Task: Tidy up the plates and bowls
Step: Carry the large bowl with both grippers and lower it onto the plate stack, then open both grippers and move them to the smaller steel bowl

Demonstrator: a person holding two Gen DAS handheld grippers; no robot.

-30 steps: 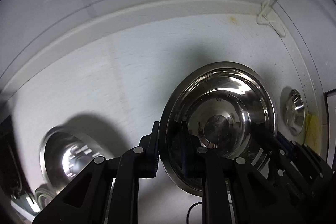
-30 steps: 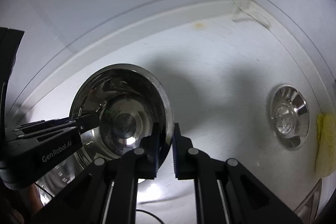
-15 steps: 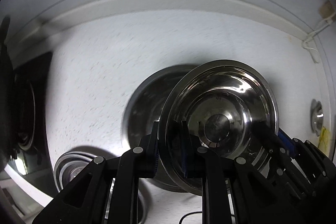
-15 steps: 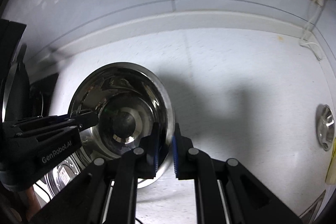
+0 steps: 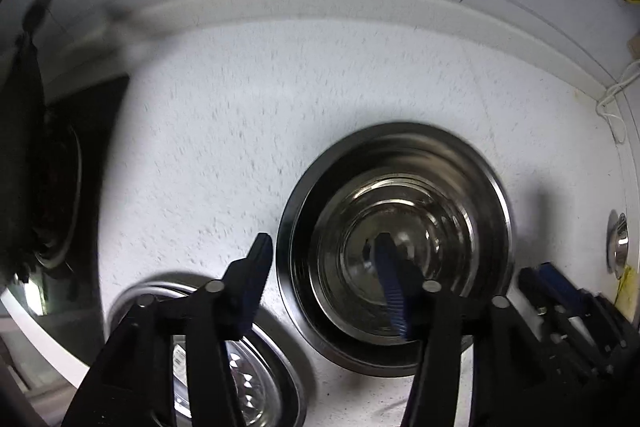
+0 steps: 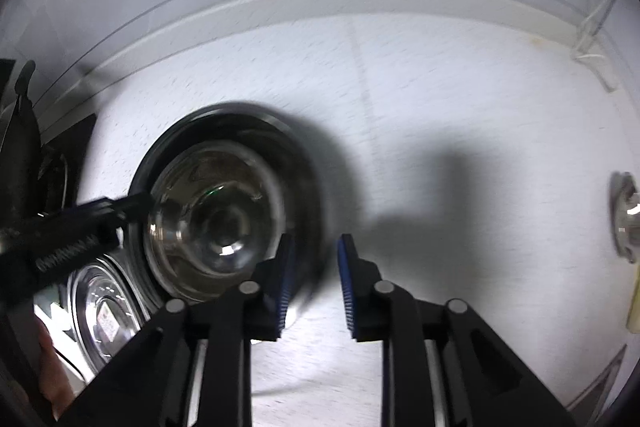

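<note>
Since the earlier frames, the shiny round steel bowl has left both grips and now sits nested in a wider steel bowl on the white speckled counter. Left gripper and right gripper have just been opening; jaws apart, pressing nothing, though blur hides the rim contact. A second steel stack, near left, probably remains to be sorted.

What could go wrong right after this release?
1. The steel bowl now sits nested in a larger bowl, but one finger of the left gripper, whose jaws have just been opening, hangs inside its rim; lifting carelessly could drag it.
2. The right gripper straddles the rim too.
3. The neighbouring bowl sits close by.
</note>
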